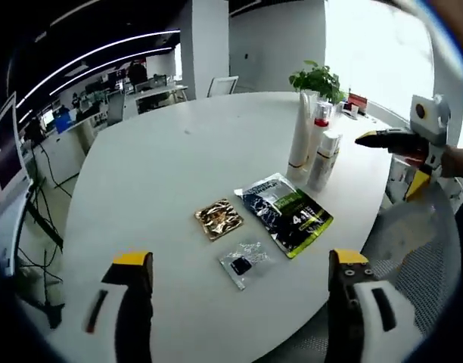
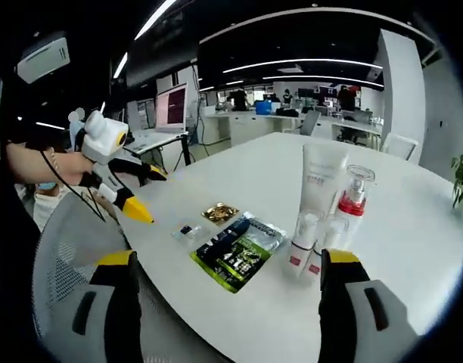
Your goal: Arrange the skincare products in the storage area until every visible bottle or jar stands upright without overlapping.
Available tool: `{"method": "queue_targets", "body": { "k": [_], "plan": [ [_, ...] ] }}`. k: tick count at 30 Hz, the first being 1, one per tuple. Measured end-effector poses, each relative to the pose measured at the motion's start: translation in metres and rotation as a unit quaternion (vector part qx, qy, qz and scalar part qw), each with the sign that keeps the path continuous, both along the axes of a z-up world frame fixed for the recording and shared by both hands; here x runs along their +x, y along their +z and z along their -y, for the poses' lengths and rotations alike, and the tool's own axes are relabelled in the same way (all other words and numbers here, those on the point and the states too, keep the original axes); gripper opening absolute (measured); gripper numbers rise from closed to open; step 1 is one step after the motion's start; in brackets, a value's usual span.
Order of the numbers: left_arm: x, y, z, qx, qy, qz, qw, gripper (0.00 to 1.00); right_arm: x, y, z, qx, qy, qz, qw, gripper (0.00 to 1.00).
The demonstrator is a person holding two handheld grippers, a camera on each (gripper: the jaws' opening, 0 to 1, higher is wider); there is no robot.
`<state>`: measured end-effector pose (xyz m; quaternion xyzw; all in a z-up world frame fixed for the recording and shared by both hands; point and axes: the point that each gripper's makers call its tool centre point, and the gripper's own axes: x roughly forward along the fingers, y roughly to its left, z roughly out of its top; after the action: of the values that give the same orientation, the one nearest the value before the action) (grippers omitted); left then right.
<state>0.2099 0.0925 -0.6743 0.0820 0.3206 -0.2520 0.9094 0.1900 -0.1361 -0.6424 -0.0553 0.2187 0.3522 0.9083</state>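
Note:
On the round white table [image 1: 163, 151] three containers stand upright close together: a tall white tube [image 1: 300, 132], a pump bottle with a red collar [image 1: 320, 121] and a short white bottle [image 1: 324, 160]. My left gripper [image 1: 243, 283] is open, low over the near edge, well short of them. In the right gripper view the tube [image 2: 322, 178], the pump bottle [image 2: 352, 198] and the short bottle [image 2: 330, 236] stand just ahead of my open right gripper [image 2: 228, 287]. Each gripper also appears in the other's view, held by a hand with its jaws apart: right gripper [image 1: 402, 144], left gripper [image 2: 129, 185].
A dark green pouch [image 1: 286, 213], a gold sachet [image 1: 219, 218] and a small clear packet [image 1: 243, 265] lie flat in front of the bottles. A potted plant [image 1: 318, 79] stands behind them. A grey mesh chair [image 2: 65, 249] is at the table edge.

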Motion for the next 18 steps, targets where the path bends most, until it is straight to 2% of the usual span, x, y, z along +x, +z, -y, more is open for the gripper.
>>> {"method": "queue_targets", "body": {
  "k": [3, 5, 8, 10, 13, 15, 18],
  "plan": [
    [-0.005, 0.0, -0.001, 0.0, 0.0, 0.006, 1.0, 0.99, 0.004, 0.003, 0.011, 0.001, -0.021, 0.005, 0.9998, 0.99],
    [-0.009, 0.001, -0.002, -0.003, 0.002, 0.006, 1.0, 0.99, 0.007, 0.007, 0.023, -0.002, -0.038, 0.02, 0.9991, 0.99],
    [-0.015, 0.004, -0.004, -0.011, 0.008, 0.01, 0.9999, 0.99, 0.007, 0.004, 0.034, 0.011, -0.06, 0.009, 0.9981, 0.99],
    [-0.019, 0.004, -0.005, -0.011, 0.011, 0.014, 0.9998, 0.99, 0.008, 0.003, 0.041, 0.006, -0.075, 0.012, 0.9971, 0.99],
    [-0.021, 0.004, -0.011, -0.014, 0.024, 0.024, 0.9993, 0.99, 0.008, 0.002, 0.046, 0.01, -0.089, 0.006, 0.996, 0.99],
    [-0.022, 0.005, -0.015, -0.01, 0.032, 0.019, 0.9992, 0.99, 0.008, 0.002, 0.046, 0.011, -0.095, 0.004, 0.9954, 0.99],
    [-0.016, 0.011, -0.016, -0.013, 0.035, 0.043, 0.9984, 0.98, 0.01, 0.007, 0.047, 0.02, -0.104, 0.007, 0.9943, 0.99]
  ]
}}
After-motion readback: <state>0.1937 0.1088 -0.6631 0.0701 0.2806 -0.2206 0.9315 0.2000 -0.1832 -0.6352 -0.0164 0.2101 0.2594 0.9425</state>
